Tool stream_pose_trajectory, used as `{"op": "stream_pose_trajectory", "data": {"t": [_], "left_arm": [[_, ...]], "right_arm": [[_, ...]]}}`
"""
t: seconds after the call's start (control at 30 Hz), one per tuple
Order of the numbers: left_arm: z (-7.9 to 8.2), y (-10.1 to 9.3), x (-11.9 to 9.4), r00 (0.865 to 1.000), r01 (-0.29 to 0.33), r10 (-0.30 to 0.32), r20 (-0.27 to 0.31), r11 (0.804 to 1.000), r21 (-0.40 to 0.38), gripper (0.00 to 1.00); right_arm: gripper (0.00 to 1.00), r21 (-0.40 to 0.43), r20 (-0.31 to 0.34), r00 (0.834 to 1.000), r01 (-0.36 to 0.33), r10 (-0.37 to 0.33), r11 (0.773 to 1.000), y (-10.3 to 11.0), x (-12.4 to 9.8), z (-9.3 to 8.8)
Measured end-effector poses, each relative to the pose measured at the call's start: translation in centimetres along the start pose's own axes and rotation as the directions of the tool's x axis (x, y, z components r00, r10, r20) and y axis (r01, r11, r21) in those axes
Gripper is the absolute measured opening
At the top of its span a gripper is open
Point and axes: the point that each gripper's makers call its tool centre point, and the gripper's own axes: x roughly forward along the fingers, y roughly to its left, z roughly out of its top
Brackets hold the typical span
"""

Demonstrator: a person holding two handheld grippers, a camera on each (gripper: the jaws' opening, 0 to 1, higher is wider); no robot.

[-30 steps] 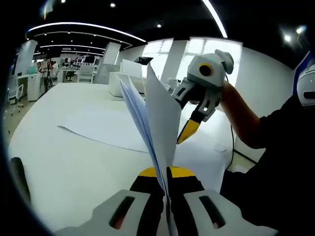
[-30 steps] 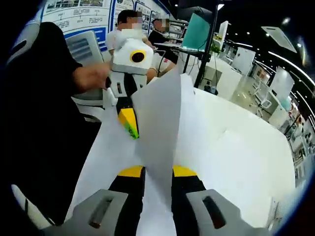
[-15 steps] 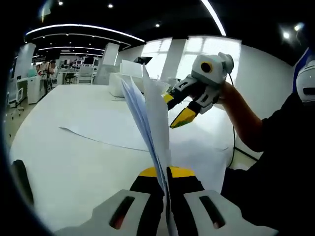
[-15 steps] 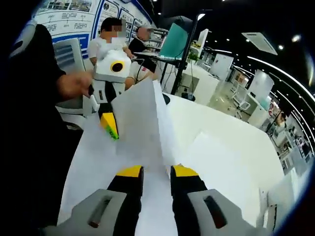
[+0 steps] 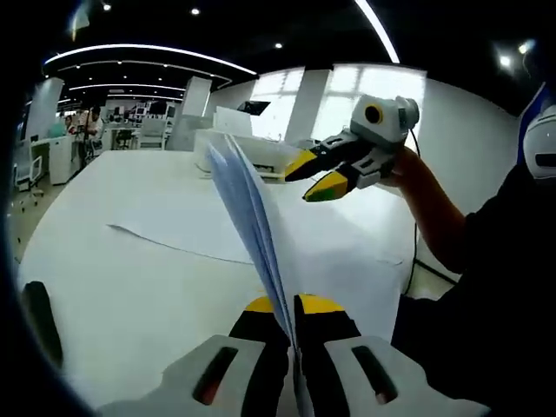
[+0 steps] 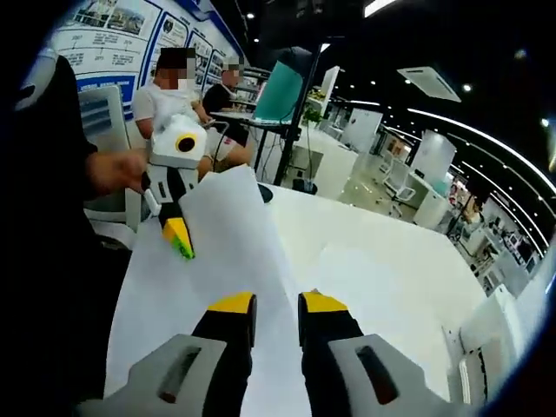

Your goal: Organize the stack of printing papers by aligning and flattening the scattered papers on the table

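We are in an open-plan office — rows of white desks (image 5: 130,130), office chairs (image 6: 401,178), a monitor (image 6: 280,91), wall posters (image 6: 122,26) and strip ceiling lights (image 5: 148,48) all around us.

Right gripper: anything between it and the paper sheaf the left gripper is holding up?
Nothing visible. The right gripper, jaws open, hangs in open air beside the upright paper sheaf clamped in the left gripper; below is only a loose sheet on the table.

White paper stack (image 5: 252,208) stands on edge (sheets fanned); another sheet (image 5: 187,228) lies flat — edge slightly curled.
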Motion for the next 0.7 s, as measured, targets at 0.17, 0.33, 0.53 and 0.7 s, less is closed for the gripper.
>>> {"op": "stream_pose_trajectory", "data": {"t": [0.17,0.33,0.53,0.7], "left_arm": [[0.3,-0.1,-0.2,1.0,0.002,-0.002,0.006,1.0,-0.003,0.07],[0.4,-0.1,-0.4,1.0,0.0,0.0,0.01,1.0,-0.005,0.07],[0.7,-0.2,-0.4,1.0,0.003,-0.003,0.015,1.0,-0.004,0.07],[0.7,-0.3,-0.4,1.0,0.004,-0.004,0.014,1.0,-0.001,0.07]], "right_arm": [[0.16,0.017,0.015,1.0,0.015,-0.015,1.0,0.2,-0.3,-0.2],[0.16,0.034,0.032,0.999,0.027,-0.028,0.999,0.3,-0.9,-0.4],[0.16,0.052,0.063,0.996,0.058,-0.061,0.997,1.0,-2.0,-0.3],[0.17,0.051,0.09,0.992,0.079,-0.084,0.996,1.3,-3.3,-0.6]]}}
